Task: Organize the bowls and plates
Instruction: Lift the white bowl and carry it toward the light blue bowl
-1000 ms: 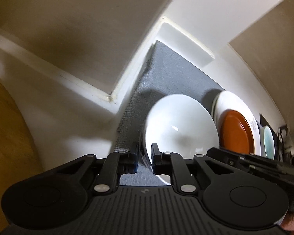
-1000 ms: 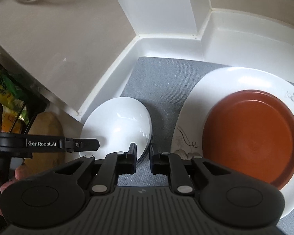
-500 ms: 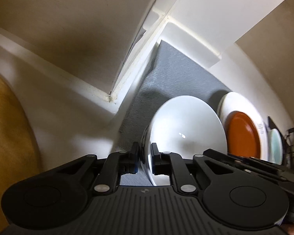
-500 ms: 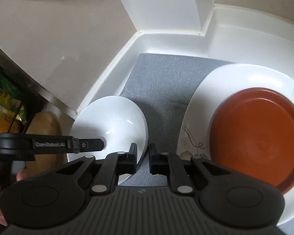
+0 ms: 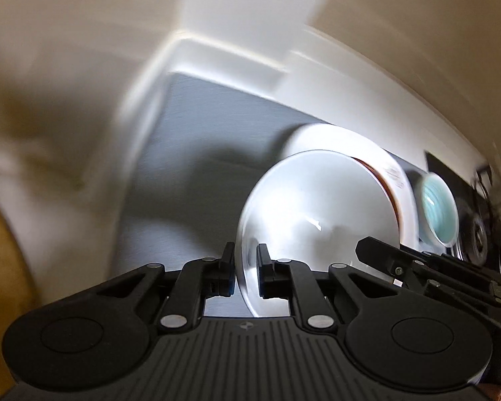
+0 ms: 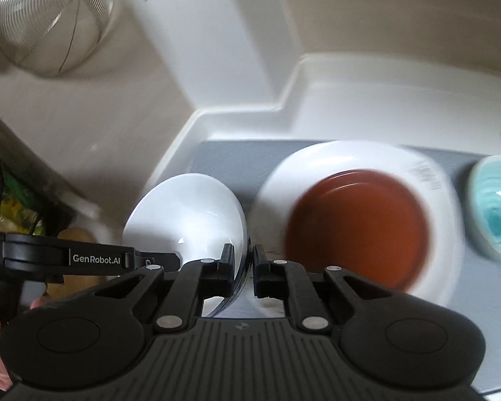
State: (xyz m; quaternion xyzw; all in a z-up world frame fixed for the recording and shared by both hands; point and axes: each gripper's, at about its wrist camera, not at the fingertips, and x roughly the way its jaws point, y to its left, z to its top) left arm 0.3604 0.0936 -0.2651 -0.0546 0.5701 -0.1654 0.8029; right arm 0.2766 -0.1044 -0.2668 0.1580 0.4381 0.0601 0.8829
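A white bowl point(image 5: 317, 214) point(image 6: 187, 214) is held by both grippers above a grey mat point(image 5: 210, 133). My left gripper point(image 5: 245, 275) is shut on its left rim. My right gripper point(image 6: 243, 274) is shut on its right rim. To the right, a red-brown plate point(image 6: 357, 227) lies on a large white plate point(image 6: 347, 157) with a floral print. A pale blue bowl point(image 6: 494, 210) sits further right; it also shows in the left wrist view point(image 5: 439, 210). Both views are blurred.
The grey mat point(image 6: 230, 160) lies in a white corner ledge point(image 6: 350, 100) against a beige wall. A wire-mesh strainer point(image 6: 50, 16) hangs at upper left. A wooden board point(image 5: 0, 267) is at the left. Dark items point(image 5: 484, 220) stand at far right.
Both grippers have carried the white bowl up and to the right, towards the stacked plates. The pale blue bowl and the strainer have come into the right wrist view.
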